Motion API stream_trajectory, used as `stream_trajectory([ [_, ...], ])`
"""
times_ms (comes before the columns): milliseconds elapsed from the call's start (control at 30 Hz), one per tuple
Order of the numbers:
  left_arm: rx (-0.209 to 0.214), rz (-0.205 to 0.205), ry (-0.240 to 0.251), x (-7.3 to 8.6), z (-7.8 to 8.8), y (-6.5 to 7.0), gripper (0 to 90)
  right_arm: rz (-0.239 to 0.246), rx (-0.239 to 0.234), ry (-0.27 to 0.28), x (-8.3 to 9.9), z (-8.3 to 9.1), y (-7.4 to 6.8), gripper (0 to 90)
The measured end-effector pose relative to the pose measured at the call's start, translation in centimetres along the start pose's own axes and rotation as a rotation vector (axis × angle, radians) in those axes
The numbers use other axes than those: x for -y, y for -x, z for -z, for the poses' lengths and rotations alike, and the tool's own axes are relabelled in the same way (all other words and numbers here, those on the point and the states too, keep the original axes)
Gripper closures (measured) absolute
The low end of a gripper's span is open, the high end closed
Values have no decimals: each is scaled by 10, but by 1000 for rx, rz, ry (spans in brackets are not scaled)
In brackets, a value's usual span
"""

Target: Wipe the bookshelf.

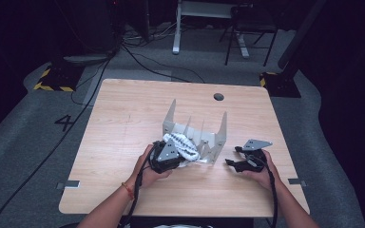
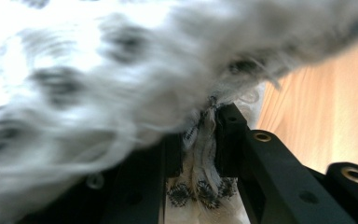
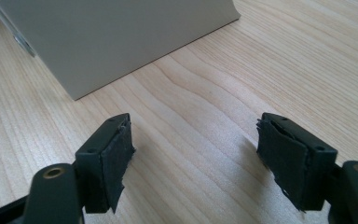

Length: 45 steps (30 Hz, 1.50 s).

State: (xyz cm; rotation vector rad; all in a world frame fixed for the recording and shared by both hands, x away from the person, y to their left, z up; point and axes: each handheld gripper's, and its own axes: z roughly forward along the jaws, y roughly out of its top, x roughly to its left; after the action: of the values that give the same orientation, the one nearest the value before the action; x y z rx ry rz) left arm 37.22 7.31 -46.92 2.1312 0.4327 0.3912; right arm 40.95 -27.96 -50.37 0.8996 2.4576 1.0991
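At the left, the left tool pinches a white, dark-patterned fuzzy cloth; in the left gripper view a fold of that cloth sits squeezed between the two black jaws, and the rest billows blurred above them. The cloth lies at the near-left corner of a grey metal divider rack, partly draped against its front edge and touching the bench.

The step in hand looks like carrying the cloth to the rack, or feeding it between the upright dividers. The next move probably calls for lifting the bundle over the rack's low front lip and steering it clear of the thin metal fins, which could snag loose fibres.

At the right, the right tool rests with its jaws spread wide and nothing between them; its own view shows bare wood between the pads and the rack's flat side wall just ahead. Open bench lies left of and before the rack; the right edge is near that hand.
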Motion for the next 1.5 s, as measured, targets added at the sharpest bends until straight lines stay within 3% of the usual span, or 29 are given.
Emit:
stream_trajectory([
  [100,5,11,-76,15,-15,-3,770,1,-2,0,0,0,0,266],
  [167,14,31,-96,21,-20,-3,770,1,-3,0,0,0,0,266],
  [400,17,42,-96,18,-22,2,769,2,2,0,0,0,-1,267],
  [533,26,29,-41,3,-18,7,769,-2,2,0,0,0,-1,267],
  [800,31,-39,85,-50,-1,16,769,-7,6,0,0,0,-1,267],
  [867,50,-43,118,-60,1,16,769,-9,5,2,0,0,-1,267],
  [967,64,-53,126,-65,-4,18,768,-7,7,0,0,0,-1,267],
  [1067,71,-56,100,-61,-17,22,769,-12,5,3,0,0,-1,267],
  [1200,65,-95,35,-52,-32,27,768,-12,5,-2,0,0,-1,267],
  [1500,76,-57,-70,-25,-57,24,767,-9,4,-3,0,0,-1,267],
])
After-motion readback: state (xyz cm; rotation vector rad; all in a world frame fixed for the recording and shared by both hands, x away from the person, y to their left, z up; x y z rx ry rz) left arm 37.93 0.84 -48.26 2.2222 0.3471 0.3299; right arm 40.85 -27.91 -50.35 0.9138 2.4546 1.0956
